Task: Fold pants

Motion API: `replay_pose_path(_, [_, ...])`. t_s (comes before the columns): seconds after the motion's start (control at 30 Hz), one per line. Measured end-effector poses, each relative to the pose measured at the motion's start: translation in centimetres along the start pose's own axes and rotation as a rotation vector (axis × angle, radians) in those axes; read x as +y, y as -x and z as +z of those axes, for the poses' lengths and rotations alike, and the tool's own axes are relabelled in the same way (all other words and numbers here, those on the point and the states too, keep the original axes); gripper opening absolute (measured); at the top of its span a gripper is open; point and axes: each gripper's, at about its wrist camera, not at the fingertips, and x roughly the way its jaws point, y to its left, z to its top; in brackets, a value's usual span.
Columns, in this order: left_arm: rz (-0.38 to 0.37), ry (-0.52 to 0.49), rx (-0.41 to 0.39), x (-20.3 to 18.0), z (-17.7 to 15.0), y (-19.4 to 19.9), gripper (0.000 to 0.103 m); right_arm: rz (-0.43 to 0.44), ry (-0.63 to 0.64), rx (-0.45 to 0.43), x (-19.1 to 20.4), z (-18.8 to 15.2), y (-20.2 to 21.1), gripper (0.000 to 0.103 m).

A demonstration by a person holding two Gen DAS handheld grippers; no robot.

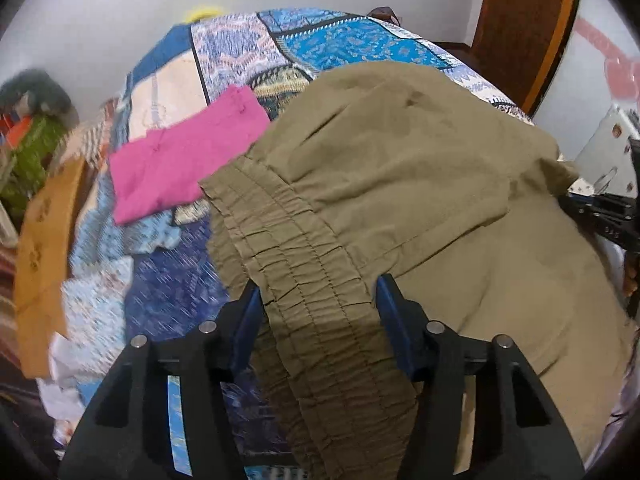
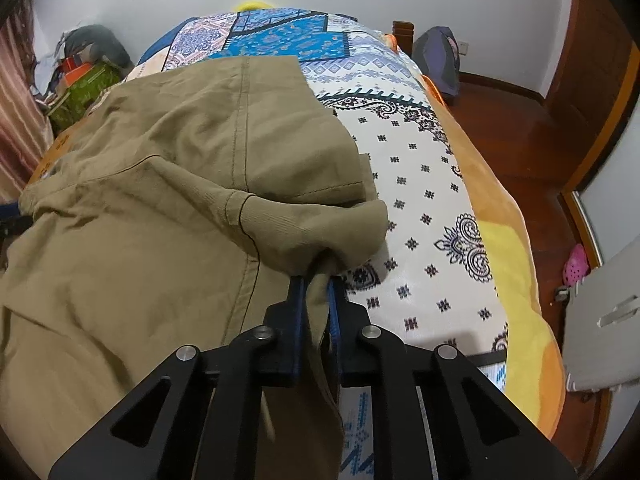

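Khaki pants (image 1: 420, 168) lie bunched on a patterned bedspread (image 1: 240, 48). Their gathered elastic waistband (image 1: 304, 280) runs between the blue pads of my left gripper (image 1: 318, 292), whose jaws stand wide apart around it. My right gripper (image 2: 318, 286) is shut on a fold of the same pants (image 2: 160, 184) near their right edge, with cloth hanging down between the fingers. The right gripper also shows at the right edge of the left wrist view (image 1: 612, 216).
A folded pink garment (image 1: 180, 160) lies on the bed left of the pants. An orange blanket edge (image 2: 520, 264) runs along the bed's right side. Clutter sits by the wall at left (image 2: 84, 80). A backpack (image 2: 438, 60) and wooden floor lie to the right.
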Motion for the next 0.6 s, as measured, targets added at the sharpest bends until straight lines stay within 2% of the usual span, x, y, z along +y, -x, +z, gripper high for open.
replay_pose_path(0.13, [0.02, -0.028, 0.001, 0.1, 0.3, -0.3, 0.057, 0.019, -0.035, 0.009, -0.5, -0.6, 0.5, 0.009])
replay_pose_path(0.27, [-0.002, 0.004, 0.021, 0.5, 0.2, -0.6, 0.057, 0.018, -0.07, 0.019, -0.5, -0.6, 0.7, 0.011])
replay_pose_path(0.4, [-0.014, 0.01, -0.029, 1.0, 0.5, 1.8, 0.057, 0.016, -0.005, 0.007, 0.0, -0.3, 2.3, 0.016])
replay_pose_path(0.43, [-0.017, 0.014, -0.038, 1.2, 0.7, 2.2, 0.057, 0.017, 0.002, 0.0, 0.0, -0.2, 2.6, 0.021])
replay_pose_path(0.6, [-0.018, 0.063, -0.081, 2.8, 2.3, 3.7, 0.059, 0.055, -0.034, -0.058, -1.1, 1.4, 4.5, 0.025])
